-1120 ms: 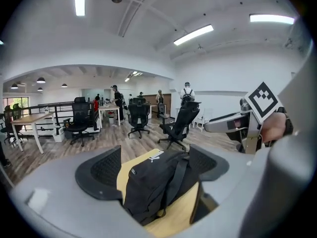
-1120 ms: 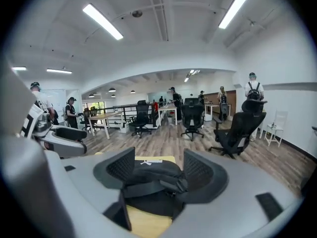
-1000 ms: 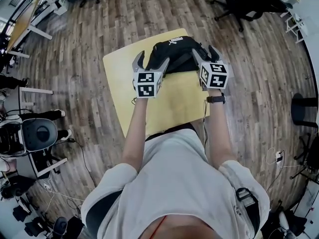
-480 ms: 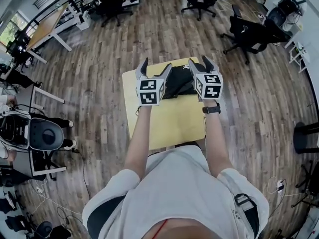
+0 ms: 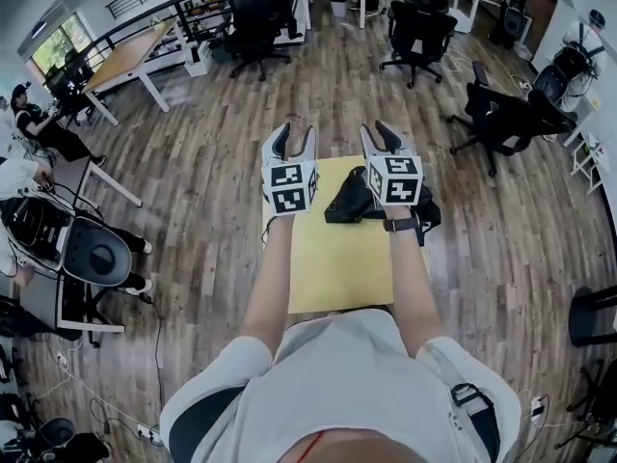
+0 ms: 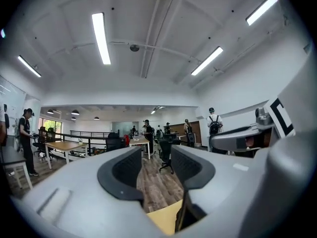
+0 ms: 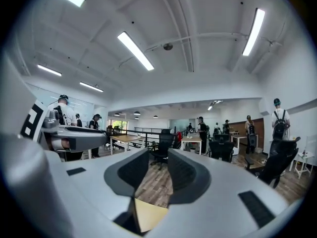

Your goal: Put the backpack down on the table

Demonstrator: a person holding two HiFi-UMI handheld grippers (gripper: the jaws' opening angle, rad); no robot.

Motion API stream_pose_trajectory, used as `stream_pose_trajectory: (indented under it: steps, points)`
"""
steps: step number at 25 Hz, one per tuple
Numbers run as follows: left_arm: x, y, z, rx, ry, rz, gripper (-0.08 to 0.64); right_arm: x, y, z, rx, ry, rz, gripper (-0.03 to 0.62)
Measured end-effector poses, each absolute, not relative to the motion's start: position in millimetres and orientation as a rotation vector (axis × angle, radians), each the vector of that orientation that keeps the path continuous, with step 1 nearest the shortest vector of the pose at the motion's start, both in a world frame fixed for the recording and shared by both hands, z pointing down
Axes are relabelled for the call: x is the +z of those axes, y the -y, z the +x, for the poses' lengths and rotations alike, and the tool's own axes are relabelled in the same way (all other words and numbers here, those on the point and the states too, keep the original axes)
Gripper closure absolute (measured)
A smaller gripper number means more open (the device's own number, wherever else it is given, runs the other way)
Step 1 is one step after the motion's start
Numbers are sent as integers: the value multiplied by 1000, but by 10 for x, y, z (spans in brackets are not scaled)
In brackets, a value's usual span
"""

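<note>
Backpack (image 5: 352, 204): lying on table (image 5: 333, 268), far right part.
Left gripper (image 5: 293, 138): jaws apart, closing, nothing between.
Right gripper (image 5: 378, 134): jaws apart, closing, nothing between.

backpack (image 5: 349, 204) on table (image 5: 333, 263), far right corner, office chairs (image 5: 417, 35) behind

The person's right forearm (image 5: 407, 268) is covering part of the black backpack (image 5: 347, 205), so its full outline is not showing. The person's torso (image 5: 337, 374) is hiding the near edge of the table (image 5: 328, 258). Distant people (image 6: 214, 125) are appearing too small to make out.
</note>
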State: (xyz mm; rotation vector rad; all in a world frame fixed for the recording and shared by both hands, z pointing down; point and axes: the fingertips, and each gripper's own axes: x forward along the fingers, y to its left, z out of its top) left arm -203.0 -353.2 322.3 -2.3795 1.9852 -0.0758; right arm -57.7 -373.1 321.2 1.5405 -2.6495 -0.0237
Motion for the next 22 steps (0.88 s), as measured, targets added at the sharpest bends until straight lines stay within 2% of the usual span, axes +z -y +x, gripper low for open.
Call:
stream_pose_trajectory:
  steps: [4,9,12,22]
  points:
    - [3153,3494,-2185,-57,-2021,-2343,408,3064,3692,-819,-83,2681,1512,518]
    - [3084,3456,-2268,-42,-2032,-2337,470,2944,3654,-1030,-122,2702,1479,553]
    - [3058,3425,-2320,-19,-2056,-2323,547,2905,3625,-1087,-146,2700,1499,580]
    - [3085,3378,-2148,42,-2003,-2430,551,2956,3636,-1077,-138,2655,1531,583]
